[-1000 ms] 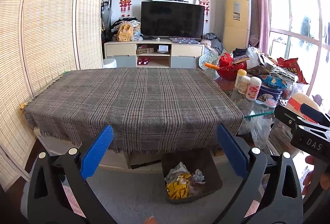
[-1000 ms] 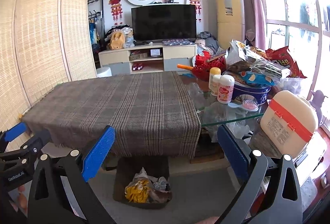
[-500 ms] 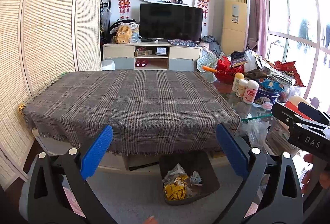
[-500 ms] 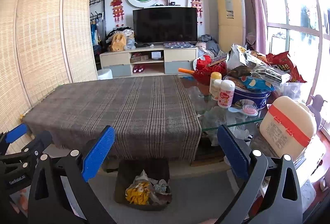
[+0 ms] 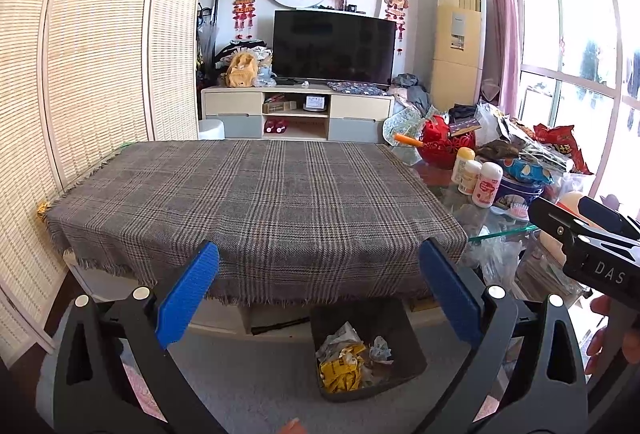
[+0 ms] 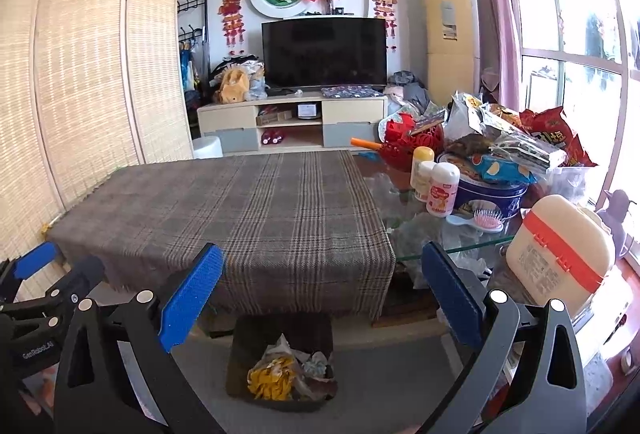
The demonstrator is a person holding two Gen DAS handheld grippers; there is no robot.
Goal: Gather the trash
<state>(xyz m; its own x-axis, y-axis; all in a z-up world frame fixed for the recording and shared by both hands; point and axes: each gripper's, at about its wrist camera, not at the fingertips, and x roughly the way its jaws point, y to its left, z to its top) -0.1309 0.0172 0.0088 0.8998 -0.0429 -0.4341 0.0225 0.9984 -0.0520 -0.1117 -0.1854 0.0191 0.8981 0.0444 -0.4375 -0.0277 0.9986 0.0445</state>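
— left gripper (image 5: 318,288), right gripper (image 6: 322,288)?
— jaws spread wide on both, holding nothing.
— trash (image 6: 290,374)?
— piled in dark bin (image 6: 240,346), lower centre, on floor below plaid-covered bench (image 6: 240,218).

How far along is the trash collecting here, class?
Done: crumpled wrappers already lie in the bin on the floor, and the plaid cloth is bare. In hand: nothing; both the left gripper and right gripper have open, empty jaws. Left: possibly nothing.
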